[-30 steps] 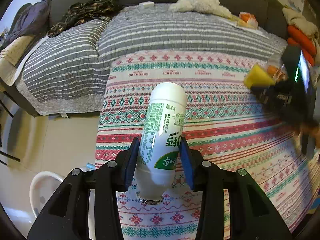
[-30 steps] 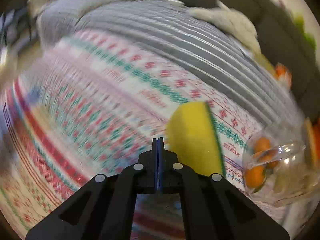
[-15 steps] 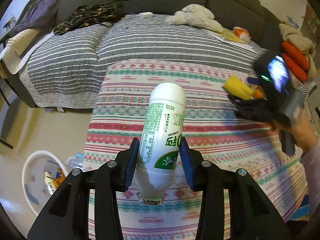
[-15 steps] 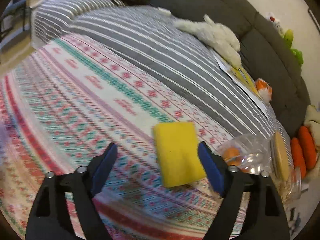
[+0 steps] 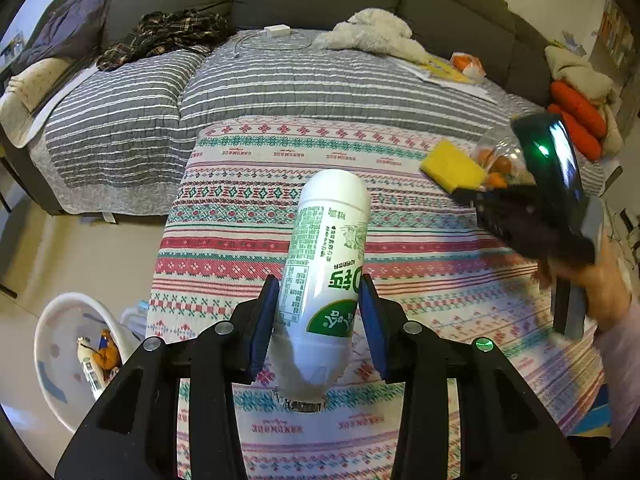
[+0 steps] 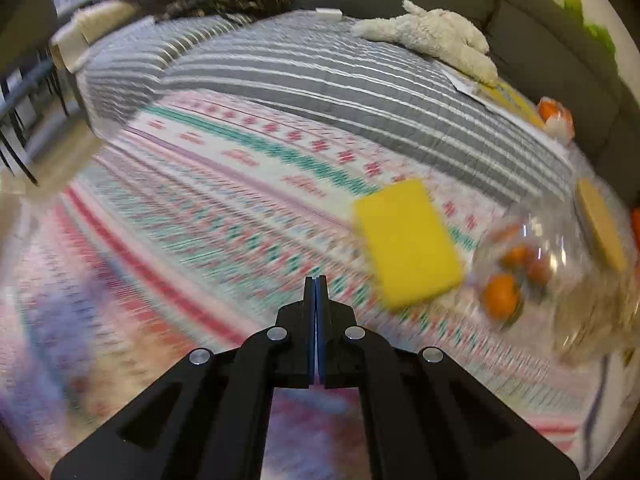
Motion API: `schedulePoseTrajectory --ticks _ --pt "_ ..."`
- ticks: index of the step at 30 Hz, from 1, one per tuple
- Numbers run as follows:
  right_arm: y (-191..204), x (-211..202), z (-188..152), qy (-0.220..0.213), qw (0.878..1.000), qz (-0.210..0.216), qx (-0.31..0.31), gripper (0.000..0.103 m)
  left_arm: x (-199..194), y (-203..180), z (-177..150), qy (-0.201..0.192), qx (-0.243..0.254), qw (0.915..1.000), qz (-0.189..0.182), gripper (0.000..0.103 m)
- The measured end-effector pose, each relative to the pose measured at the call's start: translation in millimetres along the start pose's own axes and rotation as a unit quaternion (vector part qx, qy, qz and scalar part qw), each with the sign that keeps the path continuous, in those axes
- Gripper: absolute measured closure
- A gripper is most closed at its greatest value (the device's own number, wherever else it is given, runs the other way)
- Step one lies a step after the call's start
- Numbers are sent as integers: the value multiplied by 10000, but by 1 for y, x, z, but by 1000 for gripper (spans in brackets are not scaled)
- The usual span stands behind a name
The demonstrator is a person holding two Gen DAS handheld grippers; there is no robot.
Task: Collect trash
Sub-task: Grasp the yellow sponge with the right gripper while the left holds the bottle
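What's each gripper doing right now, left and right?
Left gripper: shut on the white bottle, held above the patterned blanket.
Right gripper: shut, holding nothing; the yellow sponge lies ahead.

I count one white bottle (image 5: 326, 268), clamped between my left gripper's pads. One yellow sponge (image 6: 406, 242) lies on the patterned blanket (image 5: 248, 200), far right. Beside it sits one clear container (image 6: 556, 268) holding small orange fruits; I make out three, though blur hides any others. On the grey striped cover (image 5: 320, 88) I see one white plush toy (image 5: 378, 36) far off, and one orange-and-white packet (image 5: 468, 66) to its right. Two grippers are in view. Near left on the floor stands one white basin (image 5: 56, 360); its contents are too small to count.
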State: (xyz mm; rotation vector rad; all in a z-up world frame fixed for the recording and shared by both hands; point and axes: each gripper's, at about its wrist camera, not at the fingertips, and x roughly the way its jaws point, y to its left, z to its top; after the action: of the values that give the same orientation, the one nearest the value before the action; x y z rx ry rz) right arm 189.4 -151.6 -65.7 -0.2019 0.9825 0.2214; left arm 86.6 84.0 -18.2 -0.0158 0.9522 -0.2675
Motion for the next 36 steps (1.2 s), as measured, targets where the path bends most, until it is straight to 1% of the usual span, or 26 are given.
schedulePoseTrajectory --ticks 3,5,8,10,11,13,14,16,17,19,20,21,22,23,24,25,26,27,28,29,30,31,32,33,35,36 --pt "11 -30 -19 -147 9984 421 336 103 -13 -3 -9 -69 -110 9999 -89 67" --pt "21 -49 -30 -224 9969 613 442 103 -22 -5 -17 -124 -173 9997 -142 69" --pt "38 -75 -47 -342 9957 720 470 103 -36 -8 -27 -244 -178 9994 -183 76" --pt "43 -89 -61 -400 9940 809 620 103 -38 -9 -33 -195 -152 9994 -250 76" --pt "44 -91 -66 -369 9929 883 706 103 -36 -8 -36 -84 -143 9994 -311 76" --pt "43 -94 -82 -244 9898 981 1006 102 -25 -2 -45 255 -240 9989 -322 70" --pt "40 -94 -93 -176 9868 1046 1222 102 -19 3 -49 409 -347 9982 -254 62" --pt "32 -90 -107 30 9820 1046 1570 101 -8 9 -54 712 -480 9960 -237 52" --pt "28 -88 -112 90 9809 986 1675 101 0 10 -56 912 -525 9941 -266 46" --pt "22 -90 -118 73 9824 753 1708 98 13 10 -60 1195 -665 9902 -295 41" --pt "19 -90 -120 70 9826 688 1727 91 19 7 -61 1292 -673 9888 -323 41" --pt "12 -88 -122 65 9807 642 1846 73 24 3 -62 1371 -626 9879 -360 41" --pt "8 -86 -122 48 9785 615 1969 60 30 -4 -62 1398 -525 9881 -355 40" --pt "4 -85 -121 18 9773 553 2045 40 34 -11 -60 1393 -432 9888 -305 36" --pt "1 -84 -118 -64 9773 418 2075 37 38 -16 -59 1382 -328 9896 -228 34" --pt "-1 -81 -112 -121 9798 273 1975 37 45 -23 -58 1395 -210 9899 -106 34" --pt "-1 -77 -105 -136 9829 153 1832 34 52 -28 -57 1432 -112 9896 34 34" --pt "-1 -72 -95 -136 9864 -22 1637 28 58 -29 -56 1467 -65 9891 112 34" --pt "-1 -67 -88 -127 9885 -179 1495 26 66 -32 -57 1536 -14 9880 173 36" --pt "-1 -59 -75 -116 9907 -434 1283 26 70 -33 -58 1596 15 9871 158 45" --pt "-2 -51 -65 -97 9920 -589 1112 26 76 -33 -59 1671 40 9859 114 59" --pt "-2 -42 -55 -56 9929 -726 936 26 82 -33 -60 1762 66 9843 69 64" --pt "0 -29 -40 43 9936 -906 671 26 83 -33 -61 1698 126 9853 139 69" --pt "1 -18 -27 117 9934 -1036 470 26 83 -33 -60 1628 182 9864 156 69" --pt "5 4 -1 212 9915 -1282 63 26 82 -26 -58 1602 67 9871 16 69" --pt "7 14 10 266 9904 -1351 -103 26 79 -21 -56 1534 19 9882 36 69"
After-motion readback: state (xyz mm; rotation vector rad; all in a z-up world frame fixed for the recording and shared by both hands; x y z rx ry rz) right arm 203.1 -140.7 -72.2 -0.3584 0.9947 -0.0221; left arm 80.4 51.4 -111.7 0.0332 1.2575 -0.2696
